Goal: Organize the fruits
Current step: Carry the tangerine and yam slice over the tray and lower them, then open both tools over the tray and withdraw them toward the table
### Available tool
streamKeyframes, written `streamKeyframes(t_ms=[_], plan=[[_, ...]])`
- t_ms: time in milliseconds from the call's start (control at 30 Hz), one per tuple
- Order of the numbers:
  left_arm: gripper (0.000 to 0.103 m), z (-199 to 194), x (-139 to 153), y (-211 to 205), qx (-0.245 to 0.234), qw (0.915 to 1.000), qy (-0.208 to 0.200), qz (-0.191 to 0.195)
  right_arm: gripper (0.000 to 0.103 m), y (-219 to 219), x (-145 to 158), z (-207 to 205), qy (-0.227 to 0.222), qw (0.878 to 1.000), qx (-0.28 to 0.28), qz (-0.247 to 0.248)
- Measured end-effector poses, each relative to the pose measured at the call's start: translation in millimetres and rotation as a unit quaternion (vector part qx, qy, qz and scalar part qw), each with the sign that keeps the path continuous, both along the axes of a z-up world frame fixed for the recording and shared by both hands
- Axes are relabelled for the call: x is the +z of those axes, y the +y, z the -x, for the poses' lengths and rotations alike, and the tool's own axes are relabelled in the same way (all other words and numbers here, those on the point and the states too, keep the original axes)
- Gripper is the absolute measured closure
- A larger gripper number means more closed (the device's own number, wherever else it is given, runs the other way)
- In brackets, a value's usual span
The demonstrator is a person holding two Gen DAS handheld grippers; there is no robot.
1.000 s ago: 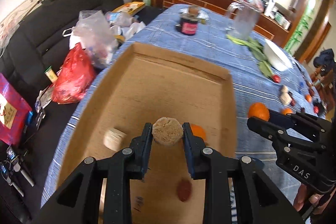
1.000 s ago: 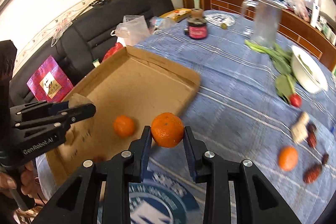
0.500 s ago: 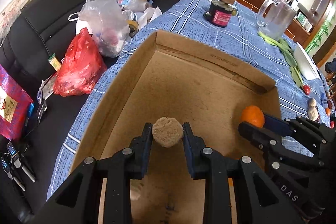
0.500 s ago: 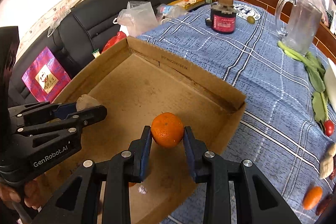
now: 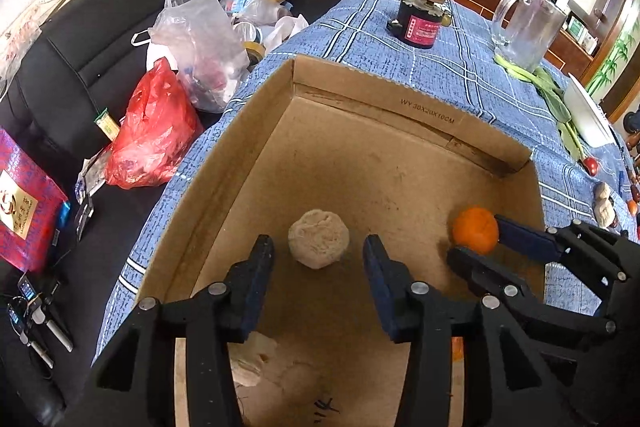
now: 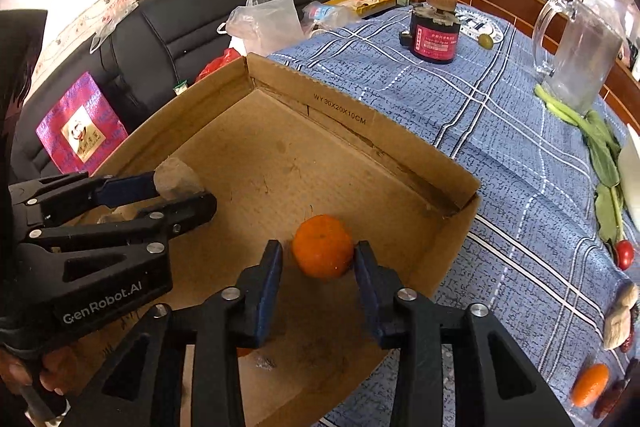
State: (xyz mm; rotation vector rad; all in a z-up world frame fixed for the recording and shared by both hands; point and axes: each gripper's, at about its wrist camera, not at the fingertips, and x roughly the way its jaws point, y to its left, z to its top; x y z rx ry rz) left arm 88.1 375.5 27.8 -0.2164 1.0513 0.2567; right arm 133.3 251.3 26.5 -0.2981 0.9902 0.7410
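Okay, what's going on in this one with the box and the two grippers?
A person is sorting fruit into a cardboard box on the table. The left gripper is open, with a beige lumpy ball between its fingers. The right gripper is open around an orange. More fruit waits on the blue tablecloth.

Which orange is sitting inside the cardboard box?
The orange between the right gripper fingers lies inside the cardboard box. The other orange lies out on the blue tablecloth, beside dark red fruits.
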Motion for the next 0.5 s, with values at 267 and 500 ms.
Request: streamKeyframes(t_ms=[267, 500], plan=[[0.053, 17.7, 7.4, -2.0, 0.006, 0.9999, -0.01, -0.004, 0.061, -15.3, 11.2, 13.8, -0.008, 1.0, -0.015, 0.0], [0.044, 42.8, 24.1, -16.1, 0.004, 0.9986, -0.048, -0.021, 0.046, -50.2, 35.8, 45.9, -0.02, 0.998, -0.046, -0.027]])
